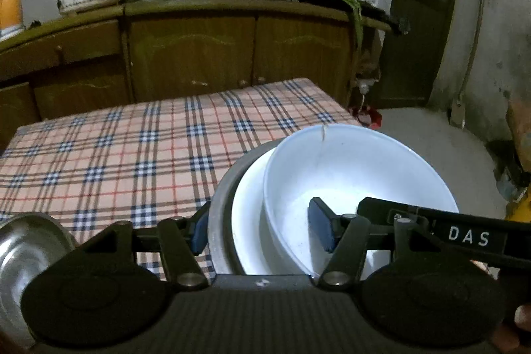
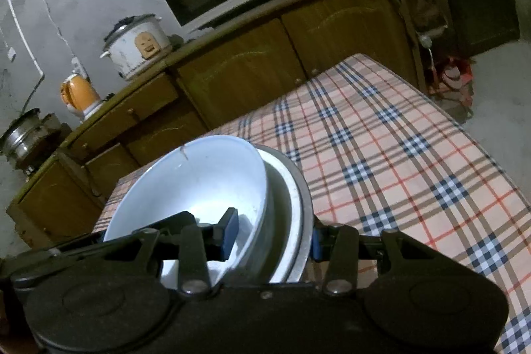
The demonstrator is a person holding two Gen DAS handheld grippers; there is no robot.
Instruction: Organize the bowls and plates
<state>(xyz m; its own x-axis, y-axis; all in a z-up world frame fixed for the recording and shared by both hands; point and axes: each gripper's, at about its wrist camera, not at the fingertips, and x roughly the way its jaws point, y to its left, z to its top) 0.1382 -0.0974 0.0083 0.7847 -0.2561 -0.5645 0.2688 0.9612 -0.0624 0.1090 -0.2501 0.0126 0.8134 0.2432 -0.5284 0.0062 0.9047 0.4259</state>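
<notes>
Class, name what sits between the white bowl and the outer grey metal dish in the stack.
A white plate is sandwiched between the white bowl and grey metal dish; the left wrist view shows it best.

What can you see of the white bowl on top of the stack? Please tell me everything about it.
The white, glossy, ceramic-looking bowl is wide, deep and empty. A thin dark line, perhaps a crack, runs down from its far rim. It sits nested and tilted in a white dish inside a grey metal plate. The stack is above the checked tablecloth. The left tongs and right tongs each have one blue pad inside the bowl and one outside the metal plate.
</notes>
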